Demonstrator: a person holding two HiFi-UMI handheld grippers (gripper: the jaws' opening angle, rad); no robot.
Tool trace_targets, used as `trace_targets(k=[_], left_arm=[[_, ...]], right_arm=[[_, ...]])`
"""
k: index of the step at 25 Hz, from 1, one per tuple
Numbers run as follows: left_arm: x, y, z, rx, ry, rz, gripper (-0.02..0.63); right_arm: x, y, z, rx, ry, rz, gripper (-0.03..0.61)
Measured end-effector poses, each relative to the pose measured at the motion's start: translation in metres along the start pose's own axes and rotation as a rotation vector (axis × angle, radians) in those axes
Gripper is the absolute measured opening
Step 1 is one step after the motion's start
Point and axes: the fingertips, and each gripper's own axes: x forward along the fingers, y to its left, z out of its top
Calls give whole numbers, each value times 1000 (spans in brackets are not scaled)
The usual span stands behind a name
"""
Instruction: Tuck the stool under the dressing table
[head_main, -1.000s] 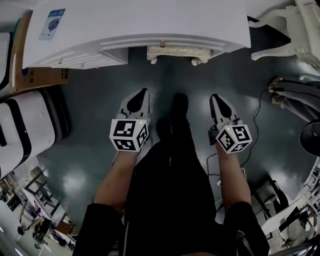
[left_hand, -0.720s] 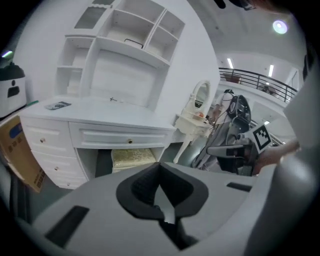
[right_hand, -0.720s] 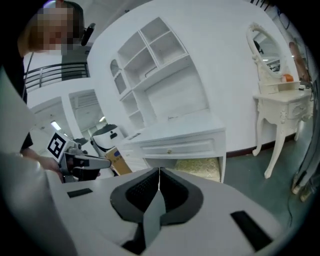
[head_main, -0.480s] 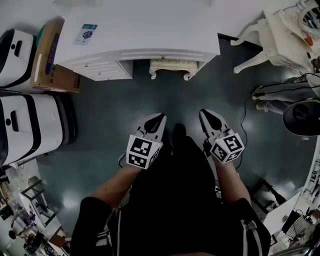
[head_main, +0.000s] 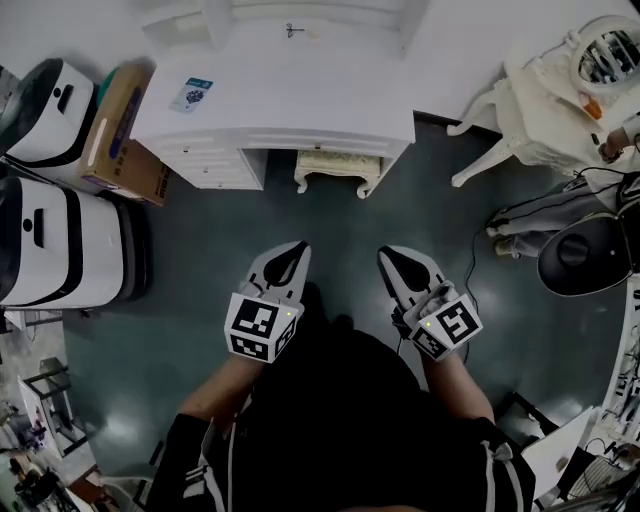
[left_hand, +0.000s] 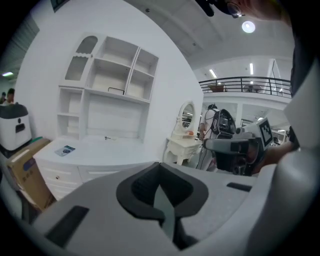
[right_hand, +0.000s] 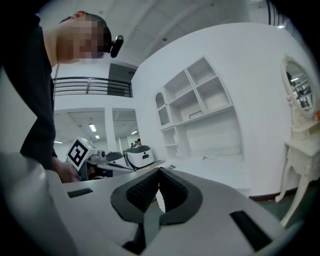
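Note:
The white dressing table (head_main: 290, 100) stands against the wall at the top of the head view. The cream stool (head_main: 338, 165) sits in its knee gap, with only the front edge and two legs showing. My left gripper (head_main: 296, 247) and right gripper (head_main: 389, 256) hang side by side over the dark floor, well short of the stool. Both are shut with nothing in them. In the left gripper view the shut jaws (left_hand: 160, 172) point at the table top (left_hand: 100, 155). The right gripper (right_hand: 159, 175) points at the table's shelves (right_hand: 200, 110).
Two white machines (head_main: 50, 240) and a cardboard box (head_main: 120, 130) stand left of the table. A second ornate white vanity (head_main: 540, 110) is at the right, with a black round base (head_main: 580, 255) and cables on the floor beside it.
Both grippers have risen and drawn back from the table, still shut. The head view has pulled away, so the table and stool look smaller and more of the room shows.

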Motion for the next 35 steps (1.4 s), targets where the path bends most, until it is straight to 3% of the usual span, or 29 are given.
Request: trace_targets(k=[8,11,15,21,25,29,35], left_arm=[[-50,-52,14,-81,-38,82,6],[-64,-67,13,-49,-33,92,6],[-78,-80,13,16,-24,85,6],[-80,-80,33,38,-96,49,6],[-86,-78,46,120,-111,62,6],[-91,-77,51,101,-114,49,6],[-99,-79,45,104,-92,27,6]], right_arm=[[-65,38,18,19,-59,109,20],[-75,54,29,0,-85,139,20],[-89,72,36,-21,-97,123,20],[-101,85,36,-71,-52,47,20],[-99,89,41,-56,-57,46,20],[-89,95,55,-47,-114,72,20],[-83,102,43,-36,-95,74,20]])
